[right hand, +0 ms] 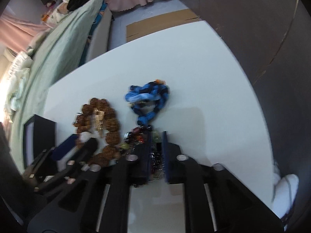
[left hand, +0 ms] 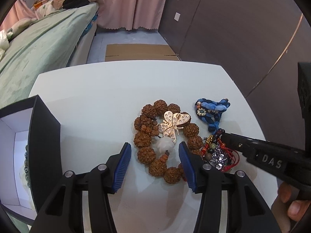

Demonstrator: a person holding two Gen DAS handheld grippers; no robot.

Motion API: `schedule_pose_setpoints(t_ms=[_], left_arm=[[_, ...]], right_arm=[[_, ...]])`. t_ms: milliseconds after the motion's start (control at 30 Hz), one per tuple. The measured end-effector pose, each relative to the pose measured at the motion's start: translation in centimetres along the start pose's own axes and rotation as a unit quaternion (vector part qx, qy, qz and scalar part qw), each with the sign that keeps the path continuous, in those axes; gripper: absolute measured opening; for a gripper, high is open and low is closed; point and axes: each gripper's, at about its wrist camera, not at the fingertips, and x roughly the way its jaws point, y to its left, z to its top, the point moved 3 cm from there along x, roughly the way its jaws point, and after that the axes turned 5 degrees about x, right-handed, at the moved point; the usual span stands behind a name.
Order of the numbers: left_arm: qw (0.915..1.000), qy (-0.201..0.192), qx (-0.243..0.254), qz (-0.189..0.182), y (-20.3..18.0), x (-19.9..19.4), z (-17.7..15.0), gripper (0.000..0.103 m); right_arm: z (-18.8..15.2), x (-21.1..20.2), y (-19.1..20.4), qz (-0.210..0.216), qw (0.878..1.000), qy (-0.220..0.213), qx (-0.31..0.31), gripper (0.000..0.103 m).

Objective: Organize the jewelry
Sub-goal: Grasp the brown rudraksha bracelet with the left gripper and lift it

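A brown rough-bead bracelet lies on the white table, with a gold butterfly brooch resting on it and a white flower bead inside the ring. My left gripper hangs open over its near side, pads apart and touching nothing. A blue braided bracelet lies further right. Beside it sits a tangled red and multicoloured bead charm. My right gripper is shut on this charm; its tip comes in from the right in the left wrist view. The right wrist view is blurred.
A black box with a white inside stands open at the table's left edge, with something beaded in it. A green-covered bed runs along the left. Flat cardboard lies on the floor beyond the table. A dark wall closes the right.
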Motion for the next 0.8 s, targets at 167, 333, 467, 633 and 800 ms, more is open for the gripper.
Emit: schedule_pose_setpoints(t_ms=[167, 333, 467, 633, 800], left_arm=[[0.9995, 0.001, 0.026, 0.017, -0.8, 0.2, -0.3, 0.048], [1.0000, 0.003, 0.007, 0.000, 0.4, -0.1, -0.3, 0.030], [0.9998, -0.015, 0.010, -0.009, 0.3, -1.5, -0.2, 0.026], [0.9988, -0.041, 0.009, -0.024, 0.0, -3.8, 0.2, 0.026], [0.9969, -0.066, -0.007, -0.043, 0.6, -6.3, 0.6, 0.019]], right_arm=[[0.5, -0.9, -0.9, 0.017, 0.999, -0.016, 0.028, 0.009], [1.2, -4.2, -1.2, 0.090, 0.992, -0.060, 0.058, 0.009], [1.3, -5.8, -0.7, 0.127, 0.987, -0.079, 0.062, 0.009], [1.5, -7.1, 0.3, 0.166, 0.980, -0.092, 0.060, 0.009], [1.5, -8.5, 1.3, 0.204, 0.971, -0.111, 0.056, 0.009]])
